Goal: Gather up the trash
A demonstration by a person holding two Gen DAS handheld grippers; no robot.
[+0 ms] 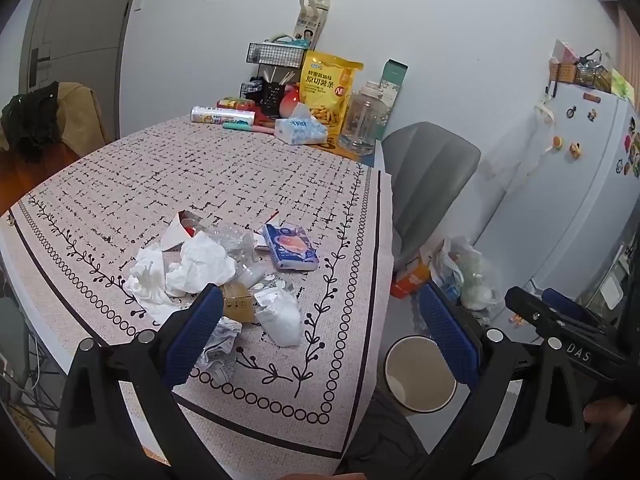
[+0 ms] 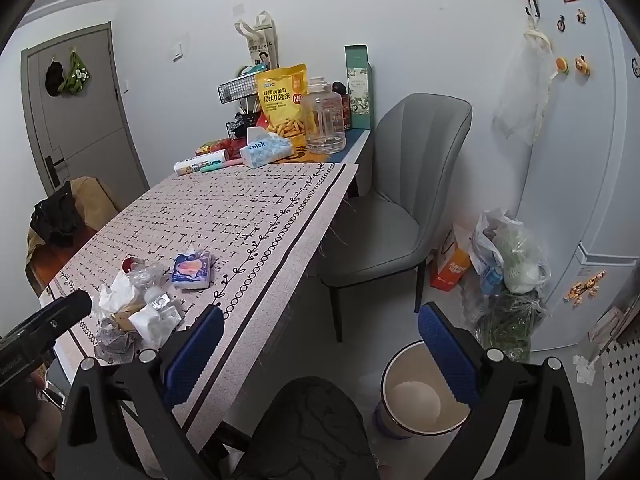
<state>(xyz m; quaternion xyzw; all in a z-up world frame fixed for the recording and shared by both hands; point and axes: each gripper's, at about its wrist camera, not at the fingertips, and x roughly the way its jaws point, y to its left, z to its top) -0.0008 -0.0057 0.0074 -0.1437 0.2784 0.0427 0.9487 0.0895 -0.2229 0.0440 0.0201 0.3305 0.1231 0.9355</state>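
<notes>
On the table (image 1: pixel 224 176), close to its near edge, we see a heap of trash (image 1: pixel 208 276); it lies on the patterned cloth (image 1: pixel 340 360), just inside the ring border; in the heap are crumpled white tissues (image 1: pixel 188 268), some clear plastic wrap (image 1: pixel 236 240), a small brown box (image 1: pixel 239 300) and a scrunched printed paper (image 1: pixel 222 338); a blue packet (image 1: pixel 291 247) lies flat at the side of the heap nearer the table's right edge, just beside the wrap; our left gripper (image 1: pixel 320 336) hangs above the near right corner of the table, spread wide with nothing between its blue pads; one pad sits in front of the heap, and we cannot tell if it touches; our right gripper (image 2: pixel 320 354) is off past the table's right edge, over the floor; it is wide open too and holds nothing; down on the floor, beside the near right corner, stands a round bin (image 2: pixel 426 392) with a white liner, well apart from the heap; a grey chair (image 2: pixel 396 200) stands farther along the right edge; at the far edge, by the wall, are a yellow snack bag (image 1: pixel 328 92), a clear jar (image 1: pixel 362 120) and a tissue pack (image 1: pixel 300 128); a white fridge (image 1: pixel 576 184) stands past the chair.
</notes>
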